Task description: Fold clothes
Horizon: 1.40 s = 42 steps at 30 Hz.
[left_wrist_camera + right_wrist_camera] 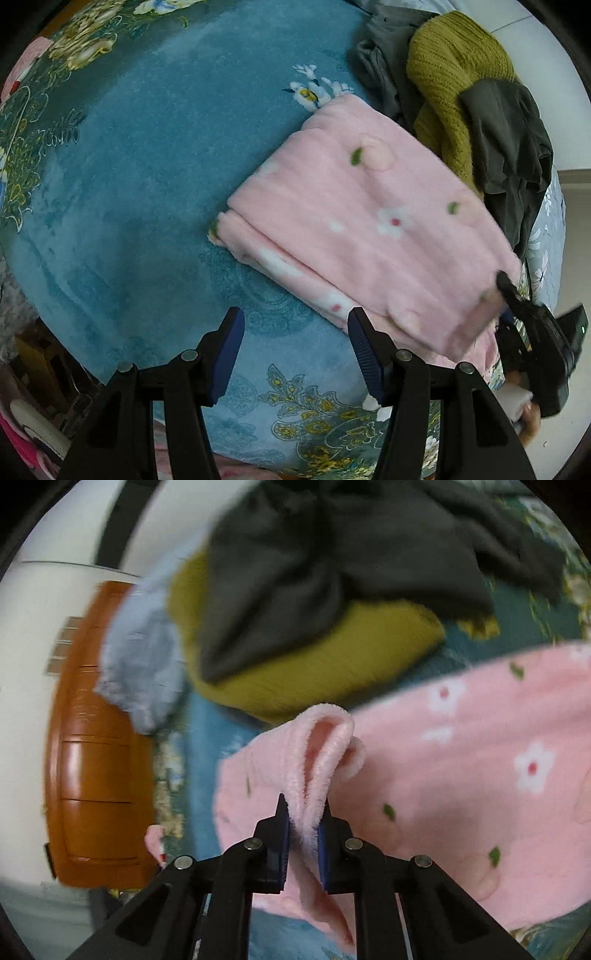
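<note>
A pink fleece garment (369, 225) with white flowers lies partly folded on the blue floral blanket (140, 177). My left gripper (295, 332) is open and empty, just above the blanket at the garment's near edge. My right gripper (304, 819) is shut on a bunched edge of the pink garment (461, 775) and lifts it; it also shows in the left wrist view (517, 299) at the garment's right corner.
A pile of unfolded clothes lies beyond the pink garment: an olive knit sweater (450, 85), dark grey garments (513, 140) and a light blue fleece piece (140, 664). An orange-brown wooden cabinet (96, 746) stands beside the bed.
</note>
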Motion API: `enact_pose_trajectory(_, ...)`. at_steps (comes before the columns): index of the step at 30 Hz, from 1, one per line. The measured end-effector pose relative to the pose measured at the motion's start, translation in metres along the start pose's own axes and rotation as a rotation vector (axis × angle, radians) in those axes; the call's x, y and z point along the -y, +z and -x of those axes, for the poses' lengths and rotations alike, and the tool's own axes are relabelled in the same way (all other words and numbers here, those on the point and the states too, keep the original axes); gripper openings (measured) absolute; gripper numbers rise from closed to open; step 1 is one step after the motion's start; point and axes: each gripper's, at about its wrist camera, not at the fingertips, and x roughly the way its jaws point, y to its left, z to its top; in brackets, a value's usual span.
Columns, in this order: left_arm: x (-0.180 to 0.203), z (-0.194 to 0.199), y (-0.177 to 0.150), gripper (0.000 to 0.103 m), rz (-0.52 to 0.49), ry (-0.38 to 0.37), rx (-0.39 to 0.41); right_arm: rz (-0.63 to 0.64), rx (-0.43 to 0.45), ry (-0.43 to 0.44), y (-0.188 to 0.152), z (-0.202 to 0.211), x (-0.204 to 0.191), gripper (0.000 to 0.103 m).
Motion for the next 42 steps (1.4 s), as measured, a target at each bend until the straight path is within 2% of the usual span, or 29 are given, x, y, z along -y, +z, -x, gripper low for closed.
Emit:
enact_pose_trajectory(6,-0.003,0.001,0.013,0.059,-0.002,-0.010,0.004,-0.039,0.013,-0.075,-0.002,0.007,0.020,0.013)
enact_pose_trajectory(9,-0.005,0.005,0.026,0.059,-0.033,-0.004,0.020,-0.059,0.020,-0.112,-0.003,0.010,0.031,0.018)
enact_pose_trajectory(12,-0.005,0.005,0.044,0.059,-0.090,0.010,0.030,-0.078,0.027,-0.150,-0.004,0.013,0.041,0.052)
enact_pose_trajectory(14,-0.004,0.002,0.057,0.059,-0.133,0.009,0.032,-0.091,0.031,-0.175,-0.005,0.015,0.047,0.054)
enact_pose_trajectory(17,0.000,-0.013,0.075,0.061,-0.218,-0.019,0.012,-0.129,0.046,-0.199,-0.025,0.043,0.058,0.054)
enact_pose_trajectory(20,0.005,-0.036,0.089,0.071,-0.316,-0.048,-0.037,-0.150,0.045,-0.268,-0.056,0.072,0.062,0.054)
enact_pose_trajectory(23,0.008,-0.059,0.101,0.072,-0.390,-0.062,-0.093,-0.222,0.035,-0.332,-0.094,0.095,0.066,0.054)
enact_pose_trajectory(26,0.003,-0.079,0.113,0.072,-0.393,-0.099,-0.133,-0.337,0.051,-0.367,-0.129,0.112,0.063,0.054)
enact_pose_trajectory(30,-0.004,-0.101,0.124,0.071,-0.354,-0.152,-0.194,-0.471,0.088,-0.357,-0.173,0.128,0.051,0.054)
enact_pose_trajectory(31,-0.005,-0.103,0.124,0.070,-0.347,-0.170,-0.201,-0.480,0.079,-0.364,-0.179,0.128,0.049,0.054)
enact_pose_trajectory(35,-0.004,-0.105,0.120,0.029,-0.320,-0.237,-0.215,-0.472,0.058,-0.418,-0.188,0.129,0.028,0.054)
enact_pose_trajectory(38,-0.007,-0.099,0.116,0.019,-0.248,-0.260,-0.186,-0.461,0.080,-0.403,-0.177,0.133,0.010,0.054)
enact_pose_trajectory(40,-0.014,-0.091,0.115,0.016,-0.172,-0.298,-0.163,-0.431,0.082,-0.401,-0.168,0.131,-0.003,0.054)
enact_pose_trajectory(42,-0.021,-0.080,0.114,0.015,-0.136,-0.326,-0.141,-0.392,0.079,-0.401,-0.157,0.128,-0.016,0.054)
